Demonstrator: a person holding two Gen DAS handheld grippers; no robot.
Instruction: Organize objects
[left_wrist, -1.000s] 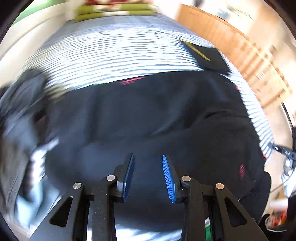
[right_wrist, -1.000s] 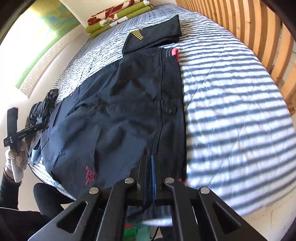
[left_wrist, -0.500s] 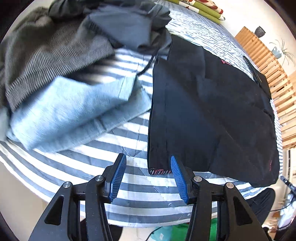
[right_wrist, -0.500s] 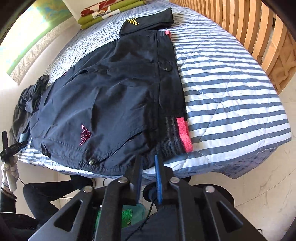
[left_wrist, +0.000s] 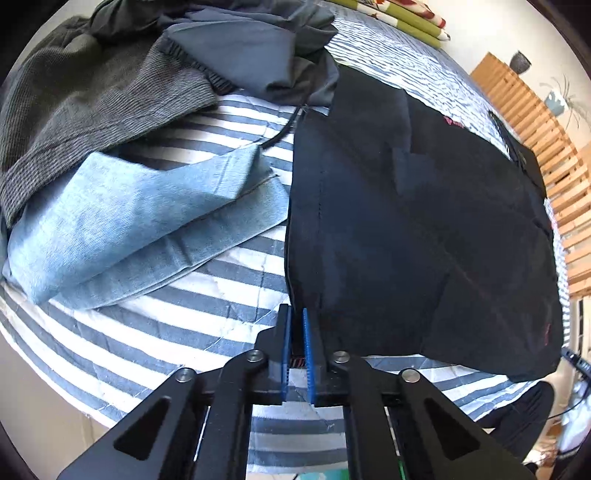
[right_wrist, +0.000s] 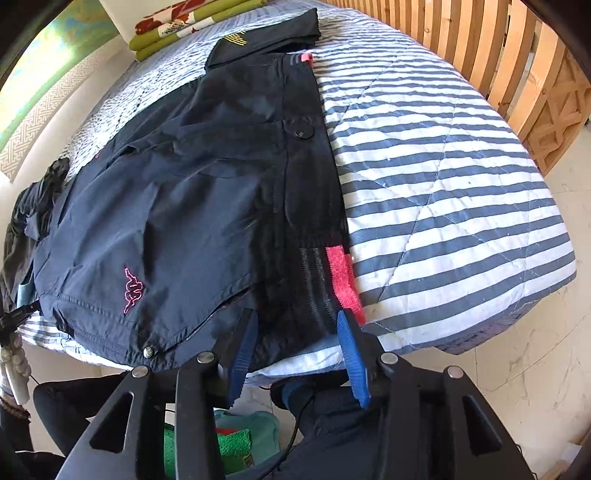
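A dark navy jacket (left_wrist: 424, 229) with a pink logo lies spread flat on the striped bed; in the right wrist view the jacket (right_wrist: 184, 206) shows a pink-edged ribbed hem at its near end. My left gripper (left_wrist: 295, 325) is shut on the jacket's near left corner at the bed's edge. My right gripper (right_wrist: 295, 332) is open, its blue pads on either side of the ribbed hem (right_wrist: 317, 291) at the bed's near edge, not clamping it.
A pile of clothes lies left of the jacket: light blue jeans (left_wrist: 129, 221), a grey knit (left_wrist: 85, 96) and a grey garment (left_wrist: 251, 48). A folded black garment (right_wrist: 266, 40) and green-patterned bedding (right_wrist: 192, 22) lie at the far end. A wooden slatted headboard (right_wrist: 491, 55) runs along the right.
My left gripper swung from over the jacket to its near left corner and closed on it. My right gripper opened, letting go of the hem, and sits at the ribbed end.
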